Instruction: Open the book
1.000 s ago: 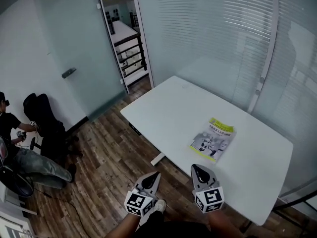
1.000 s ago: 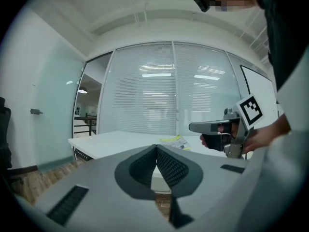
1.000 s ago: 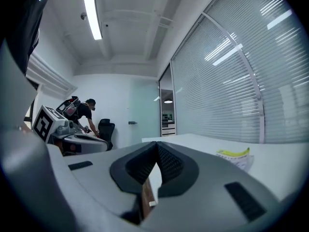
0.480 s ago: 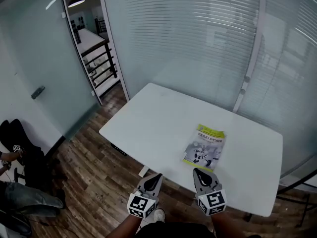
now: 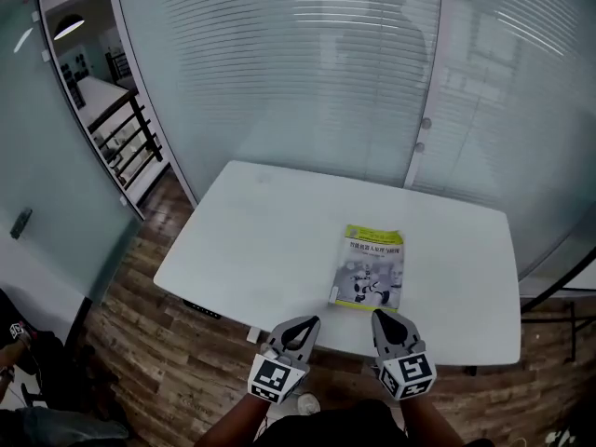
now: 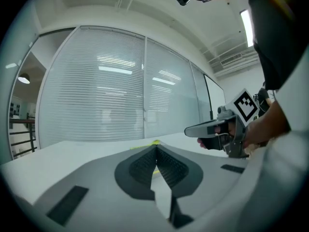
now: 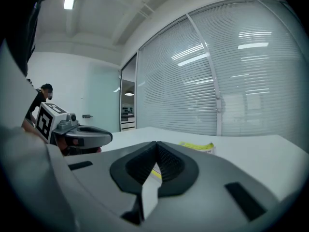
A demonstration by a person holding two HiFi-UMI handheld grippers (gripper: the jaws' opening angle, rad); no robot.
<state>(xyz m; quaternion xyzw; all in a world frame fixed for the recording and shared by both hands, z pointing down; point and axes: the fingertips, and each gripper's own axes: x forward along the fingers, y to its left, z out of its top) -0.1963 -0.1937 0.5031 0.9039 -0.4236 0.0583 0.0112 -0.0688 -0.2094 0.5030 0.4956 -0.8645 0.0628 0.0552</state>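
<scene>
A closed book with a yellow-green top band and a grey cover picture lies flat on the white table, near its front edge and right of centre. My left gripper hovers just short of the table's front edge, left of the book, its jaws shut with nothing between them. My right gripper is directly below the book's near edge, jaws shut and empty. The book's yellow edge shows beyond the right jaws, still apart from them.
Frosted glass walls with blinds stand behind the table. Wooden floor lies to the left, with a doorway beyond. A seated person's arm shows at the far left. A black frame sits at the table's right.
The view has swung so the table now lies squarely ahead. Both grippers have come closer to the table's front edge and the book. Jaws stayed shut.
</scene>
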